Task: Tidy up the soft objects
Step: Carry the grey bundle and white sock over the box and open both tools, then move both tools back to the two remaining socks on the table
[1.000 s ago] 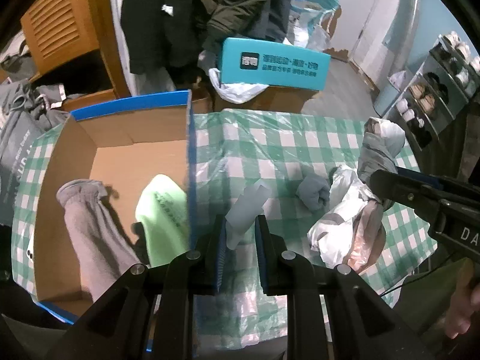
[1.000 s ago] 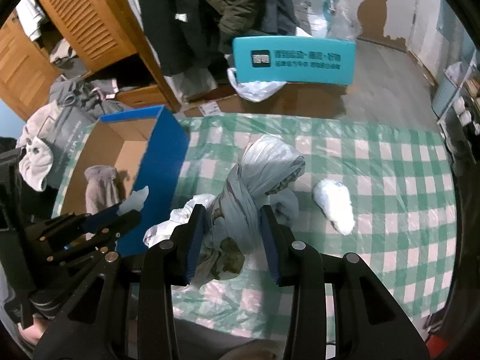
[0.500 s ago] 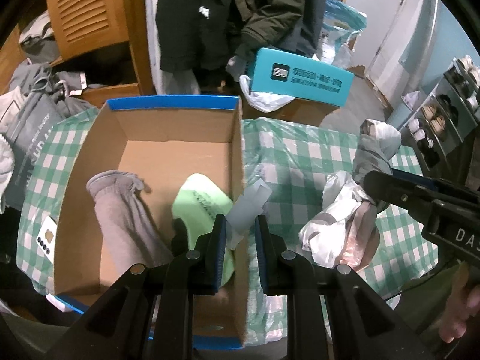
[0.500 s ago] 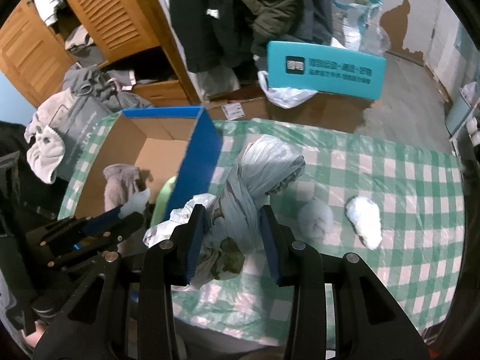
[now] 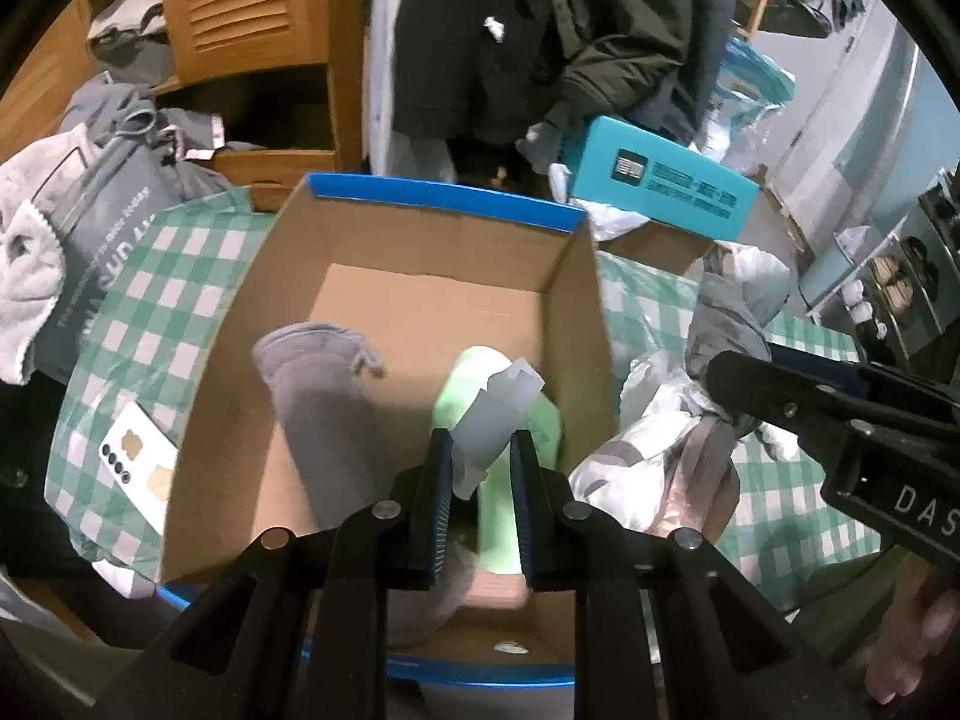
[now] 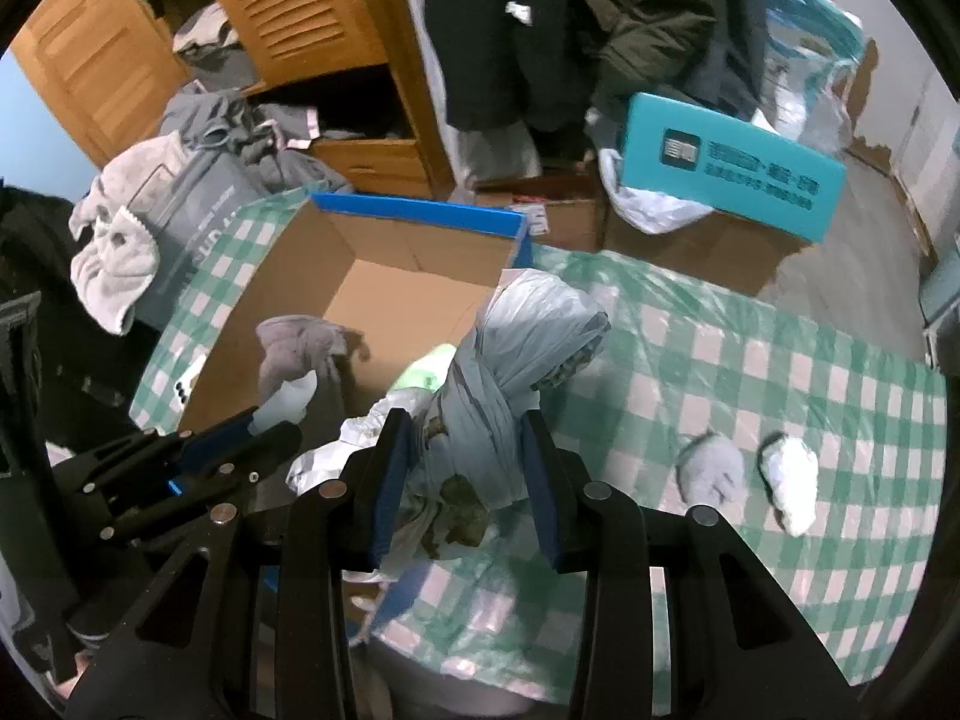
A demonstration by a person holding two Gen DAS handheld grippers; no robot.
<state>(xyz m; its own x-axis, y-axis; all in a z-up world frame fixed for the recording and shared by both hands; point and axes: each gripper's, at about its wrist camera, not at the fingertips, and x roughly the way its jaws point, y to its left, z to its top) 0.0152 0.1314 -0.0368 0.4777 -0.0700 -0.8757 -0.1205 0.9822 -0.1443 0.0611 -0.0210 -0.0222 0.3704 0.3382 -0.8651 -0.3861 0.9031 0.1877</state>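
While your left tool [image 5: 479, 468] pinches the pale sock [image 5: 498, 414] above the cardboard box [image 5: 414, 282] ahead, and your right tool [image 6: 462, 468] clamps the knotted grey bundle [image 6: 516, 354] beside it, release only once each hangs inside the walls.

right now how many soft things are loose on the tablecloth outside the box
2: a grey bundle and a white bundle beside it, right of the right gripper. Others may be hidden.

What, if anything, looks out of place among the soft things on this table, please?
A white phone lies on the checked tablecloth beside the cardboard box, hard among soft items. A grey sock and a white sock lie loose on the cloth, outside the box.
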